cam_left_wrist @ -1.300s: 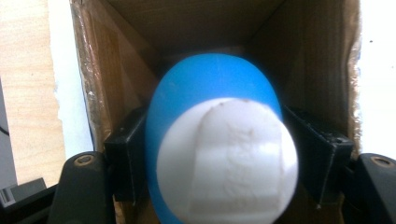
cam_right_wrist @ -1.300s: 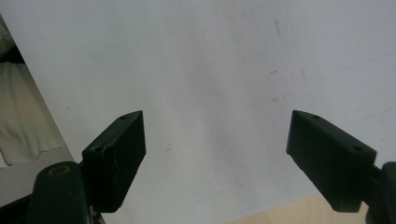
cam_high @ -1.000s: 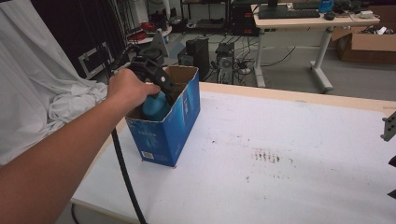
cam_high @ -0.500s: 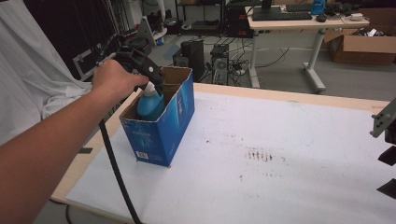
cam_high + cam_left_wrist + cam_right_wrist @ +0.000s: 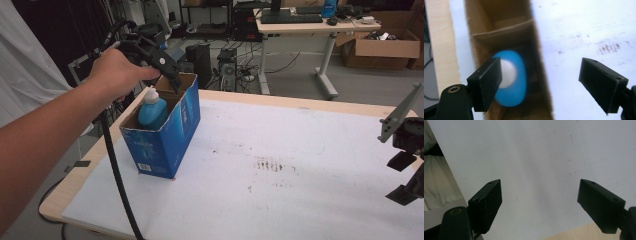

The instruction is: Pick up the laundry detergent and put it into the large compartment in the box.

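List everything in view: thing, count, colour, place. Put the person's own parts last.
box: one, blue outside and brown cardboard inside, open top, near the table's left edge.
bottle: one, blue with white cap, upright inside the box.
table: one, white top with pale wood edging, dark smudges near the middle.
left gripper: one, black, jaws open above the box, held by the left hand.
right gripper: one, black, jaws open over the table at its right edge.

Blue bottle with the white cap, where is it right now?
The blue bottle stands upright inside the open blue box at the table's left in the high view, just below the left gripper.
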`<state>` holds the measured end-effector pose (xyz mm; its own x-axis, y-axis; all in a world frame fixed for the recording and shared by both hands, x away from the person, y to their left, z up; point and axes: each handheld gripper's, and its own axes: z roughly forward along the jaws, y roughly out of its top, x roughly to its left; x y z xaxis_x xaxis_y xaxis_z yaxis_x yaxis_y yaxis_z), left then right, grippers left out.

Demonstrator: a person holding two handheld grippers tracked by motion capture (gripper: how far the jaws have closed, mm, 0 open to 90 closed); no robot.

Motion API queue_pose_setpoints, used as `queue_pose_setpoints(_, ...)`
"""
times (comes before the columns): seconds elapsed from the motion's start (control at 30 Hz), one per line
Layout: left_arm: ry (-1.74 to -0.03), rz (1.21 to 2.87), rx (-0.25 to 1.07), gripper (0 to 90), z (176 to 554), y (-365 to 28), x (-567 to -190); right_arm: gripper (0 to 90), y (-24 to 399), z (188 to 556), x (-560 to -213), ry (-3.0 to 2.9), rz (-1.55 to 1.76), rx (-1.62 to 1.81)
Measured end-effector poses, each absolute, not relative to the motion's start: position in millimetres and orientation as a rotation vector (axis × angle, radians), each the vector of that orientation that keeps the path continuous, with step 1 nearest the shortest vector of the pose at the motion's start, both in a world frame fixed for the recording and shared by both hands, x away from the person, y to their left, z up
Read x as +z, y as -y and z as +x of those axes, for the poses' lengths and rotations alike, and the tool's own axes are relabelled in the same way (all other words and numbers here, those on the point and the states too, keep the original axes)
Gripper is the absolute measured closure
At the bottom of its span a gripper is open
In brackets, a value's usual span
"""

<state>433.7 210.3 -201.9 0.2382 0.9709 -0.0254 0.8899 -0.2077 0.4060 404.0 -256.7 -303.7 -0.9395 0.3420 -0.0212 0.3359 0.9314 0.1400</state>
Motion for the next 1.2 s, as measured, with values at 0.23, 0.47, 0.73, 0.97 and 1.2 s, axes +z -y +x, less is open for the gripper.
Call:
queue_pose_setpoints(0.23, -1.596, 2.275, 0.33, 18.9, 429.3, -181.6, -196.0, 19.6, 254.5, 403.9, -302.7, -3.044, 0.534, 0.21)
queue_pose_setpoints(0.47, -1.438, 2.409, 0.314, 18.5, 425.6, -149.6, -194.8, 19.5, 254.2, 403.0, -302.3, -3.039, 0.541, 0.217)
queue_pose_setpoints(0.73, -1.289, 2.511, 0.275, 18.0, 421.5, -112.1, -202.3, 19.5, 253.7, 401.4, -301.4, -3.04, 0.541, 0.217)
queue_pose_setpoints(0.97, -1.077, 2.642, 0.226, 18.1, 417.1, -70.3, -207.4, 19.5, 255.1, 398.7, -298.4, -3.034, 0.542, 0.224)
queue_pose_setpoints(1.2, -0.877, 2.78, 0.148, 18.6, 413.2, -36.3, -232.3, 19.5, 253.3, 398.5, -298.5, -3.036, 0.533, 0.233)
